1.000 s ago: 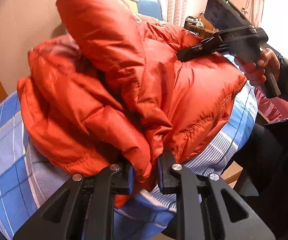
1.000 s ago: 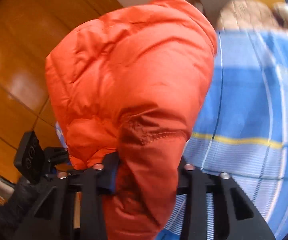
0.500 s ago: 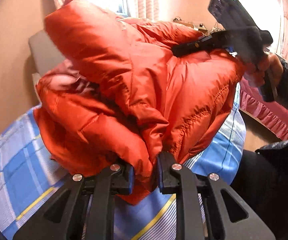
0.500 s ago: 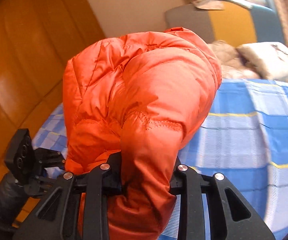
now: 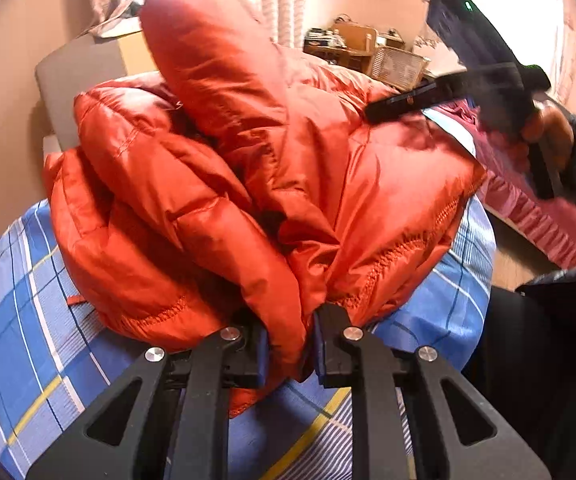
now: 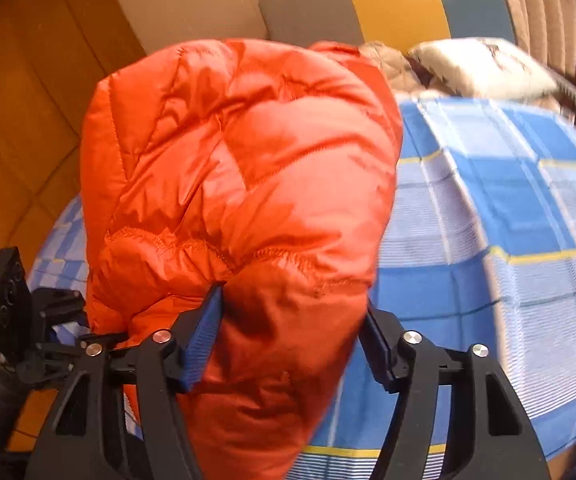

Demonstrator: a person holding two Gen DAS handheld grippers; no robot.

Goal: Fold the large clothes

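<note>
Orange quilted puffy jacket [image 5: 248,184] bunches on checked bedsheet [image 5: 28,320].

We count one orange puffer jacket [image 5: 256,184], bunched into a single heap. There are two handheld grippers: the left gripper [image 5: 290,350] and the right gripper [image 6: 288,340], each with two fingers. One blue plaid bedsheet [image 6: 508,216] shows, and one white pillow [image 6: 480,64] at its far end. We see one wicker basket [image 5: 398,65] in the background, and one hand [image 5: 548,136] of the person.
</note>
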